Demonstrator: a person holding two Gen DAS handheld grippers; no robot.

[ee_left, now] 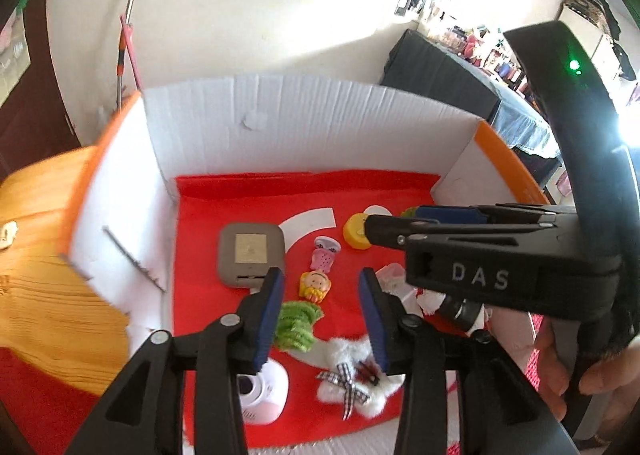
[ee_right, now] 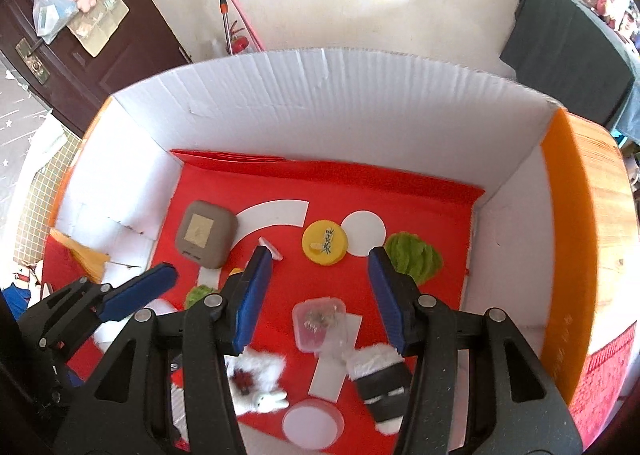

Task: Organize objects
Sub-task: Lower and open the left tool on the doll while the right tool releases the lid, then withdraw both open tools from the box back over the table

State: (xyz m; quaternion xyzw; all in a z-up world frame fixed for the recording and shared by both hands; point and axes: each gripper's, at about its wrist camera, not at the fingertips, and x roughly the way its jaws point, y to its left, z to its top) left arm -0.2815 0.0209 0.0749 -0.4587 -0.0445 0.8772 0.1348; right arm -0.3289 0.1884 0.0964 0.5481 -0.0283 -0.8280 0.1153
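Jaws apart; two green pompoms (ee_right: 414, 257).

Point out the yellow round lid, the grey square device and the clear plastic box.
yellow round lid (ee_right: 324, 241): right wrist view, top face.
grey square device (ee_right: 205, 233): right wrist view, top face.
clear plastic box (ee_right: 318, 322): right wrist view, lid centre.

Both wrist views look steeply down, close, sharing the red mat (ee_left: 208, 255)
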